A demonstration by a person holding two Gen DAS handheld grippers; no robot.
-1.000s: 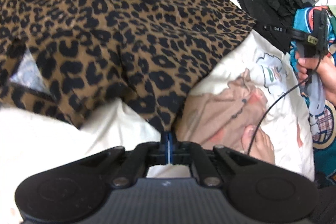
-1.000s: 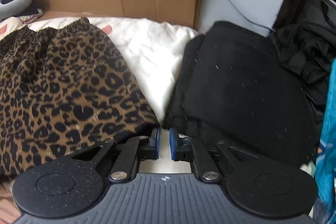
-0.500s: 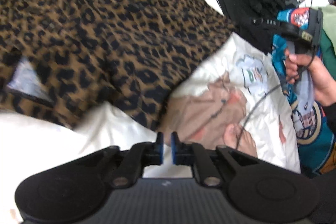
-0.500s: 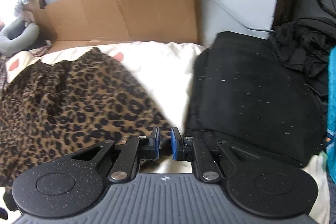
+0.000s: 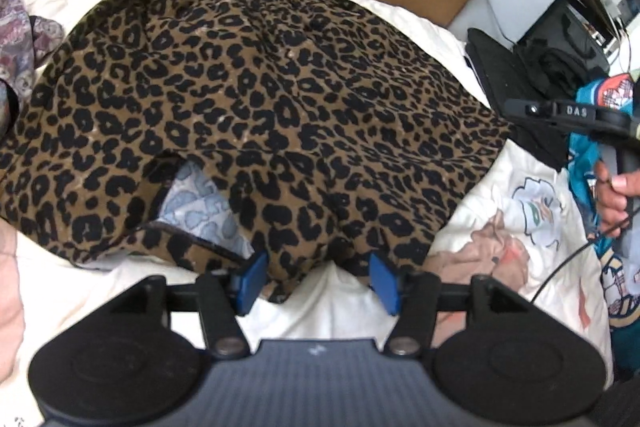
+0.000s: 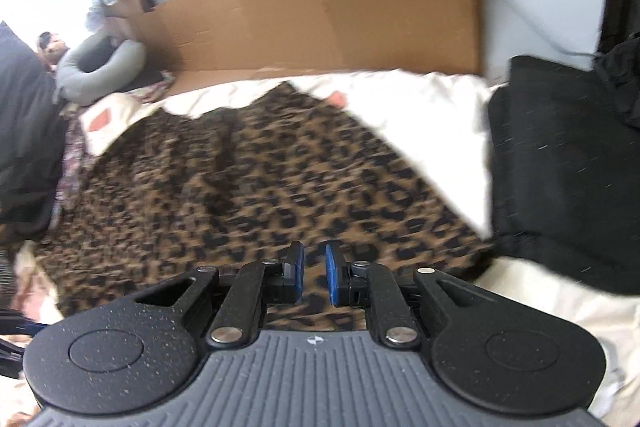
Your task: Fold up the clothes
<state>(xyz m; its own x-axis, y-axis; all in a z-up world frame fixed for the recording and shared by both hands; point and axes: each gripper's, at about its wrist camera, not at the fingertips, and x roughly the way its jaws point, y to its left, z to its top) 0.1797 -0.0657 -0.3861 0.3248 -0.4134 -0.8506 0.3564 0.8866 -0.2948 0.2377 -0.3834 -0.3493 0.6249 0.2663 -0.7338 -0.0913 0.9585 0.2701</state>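
Observation:
A leopard-print garment (image 5: 280, 107) lies spread on the white bedspread (image 5: 328, 311), with a flap near its front hem turned up to show the pale inside (image 5: 196, 211). My left gripper (image 5: 316, 281) hovers at that hem and its jaws are opening. A fold of the hem sits loosely between the blue pads (image 5: 250, 281), which do not press on it. In the right wrist view the same garment (image 6: 260, 187) looks blurred under my right gripper (image 6: 314, 273). Its jaws stand slightly apart with nothing pinched between them.
A folded black garment (image 6: 560, 179) lies right of the leopard one. Flattened cardboard (image 6: 320, 15) leans against the wall behind the bed. A grey ring cushion (image 6: 100, 67) sits far left. A hand (image 5: 616, 195) grips the other handle beside teal clothing (image 5: 624, 287).
My left jaws went from shut on the hem to wide apart while the gripper drew back and up. My right gripper rose and swung left, from the black garment's edge to over the leopard print.

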